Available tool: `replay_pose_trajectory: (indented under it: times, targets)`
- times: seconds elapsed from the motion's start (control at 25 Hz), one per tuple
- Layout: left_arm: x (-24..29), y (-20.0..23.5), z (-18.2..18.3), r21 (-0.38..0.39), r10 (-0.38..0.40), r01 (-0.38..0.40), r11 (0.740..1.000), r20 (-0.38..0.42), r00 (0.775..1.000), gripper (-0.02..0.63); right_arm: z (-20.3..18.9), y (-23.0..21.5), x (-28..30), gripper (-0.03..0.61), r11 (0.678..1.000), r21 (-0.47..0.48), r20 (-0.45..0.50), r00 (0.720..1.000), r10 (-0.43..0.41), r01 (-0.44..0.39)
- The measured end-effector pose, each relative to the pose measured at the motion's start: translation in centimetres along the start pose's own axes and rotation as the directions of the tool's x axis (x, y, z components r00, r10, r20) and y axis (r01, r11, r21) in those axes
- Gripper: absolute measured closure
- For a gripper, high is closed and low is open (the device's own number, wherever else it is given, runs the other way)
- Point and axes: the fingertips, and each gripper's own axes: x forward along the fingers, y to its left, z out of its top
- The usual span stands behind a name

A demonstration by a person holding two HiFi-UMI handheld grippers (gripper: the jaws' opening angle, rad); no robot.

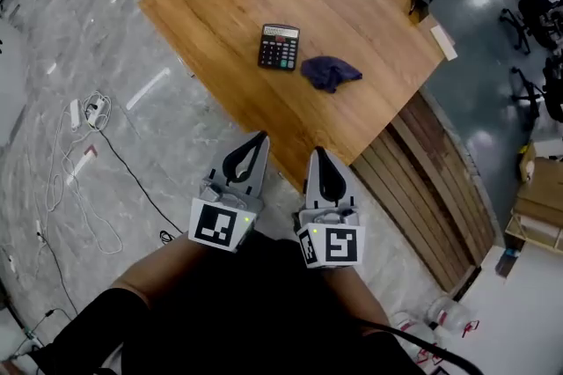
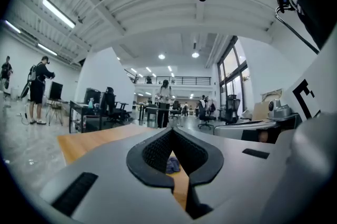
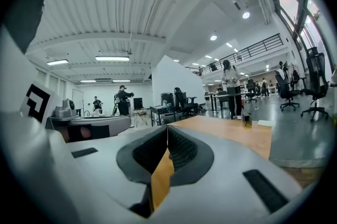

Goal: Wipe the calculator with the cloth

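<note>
Both shut: left claw (image 1: 258,138), right claw (image 1: 318,153); calculator (image 1: 279,47), cloth (image 1: 331,72) far ahead.

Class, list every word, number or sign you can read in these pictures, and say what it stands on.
No text is readable.
Calculator: key print too small to read.
Cubes on left claw and right claw: black-and-white patterns, not letters.
</note>
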Motion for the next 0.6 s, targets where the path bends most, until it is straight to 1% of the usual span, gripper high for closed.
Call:
replay_pose_trajectory:
  times: [0.12,0.28,0.44,0.6]
  targets:
    - [4.6,3.8,-1.5,-0.027,-0.019,0.017,0.999,-0.044,0.999,0.607,-0.8,-1.7,5.3,0.563,0.999,0.014,-0.034,0.999,-0.034,0.035]
    - [10.0,6.3,-4.4,-0.051,-0.043,0.038,0.998,-0.099,0.994,0.606,-2.6,-4.2,10.8,0.561,0.999,0.013,-0.079,0.996,-0.041,0.042]
    - [14.9,8.4,-7.6,-0.075,-0.027,0.016,0.997,-0.149,0.989,0.607,-5.1,-6.6,16.3,0.562,1.0,0.009,-0.111,0.994,0.001,0.0]
    - [19.9,11.2,-11.0,-0.1,0.021,-0.04,0.994,-0.181,0.983,0.606,-8.4,-8.5,22.2,0.561,0.998,-0.002,-0.155,0.986,0.061,-0.062]
